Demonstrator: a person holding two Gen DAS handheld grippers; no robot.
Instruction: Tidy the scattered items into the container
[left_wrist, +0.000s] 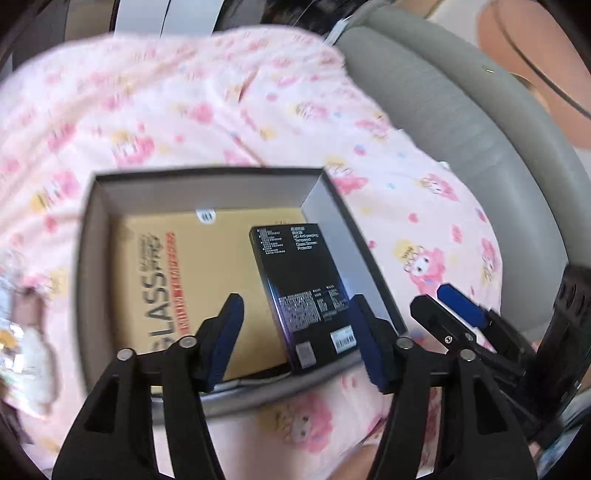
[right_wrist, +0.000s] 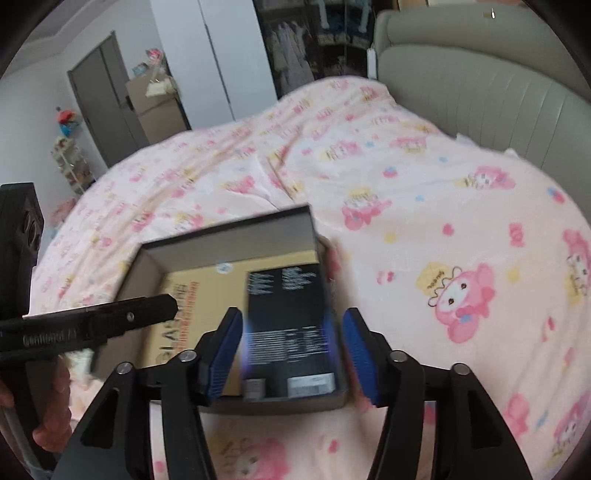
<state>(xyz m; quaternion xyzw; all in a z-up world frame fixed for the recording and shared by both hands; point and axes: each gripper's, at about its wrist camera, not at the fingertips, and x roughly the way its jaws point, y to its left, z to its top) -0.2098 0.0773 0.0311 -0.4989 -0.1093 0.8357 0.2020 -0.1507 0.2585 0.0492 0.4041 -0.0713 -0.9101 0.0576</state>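
Observation:
An open grey box (left_wrist: 92, 229) lies on the pink cartoon-print bed cover; it also shows in the right wrist view (right_wrist: 229, 236). Inside lie a flat yellow "GLASS" package (left_wrist: 184, 266) (right_wrist: 207, 295) and a black screen-protector box (left_wrist: 303, 291) (right_wrist: 288, 321) leaning on the right wall. My left gripper (left_wrist: 295, 314) is open and empty above the box's near side. My right gripper (right_wrist: 291, 328) is open and empty, with the black box between its fingers but apart from them. The right gripper's blue pads (left_wrist: 461, 302) show at the right of the left wrist view.
A grey padded headboard (right_wrist: 480, 81) borders the bed on the right. A small packet (left_wrist: 14, 332) lies left of the box. A wardrobe, door and shelves (right_wrist: 107, 99) stand beyond the bed. The left gripper's finger (right_wrist: 110, 317) crosses the box's left side.

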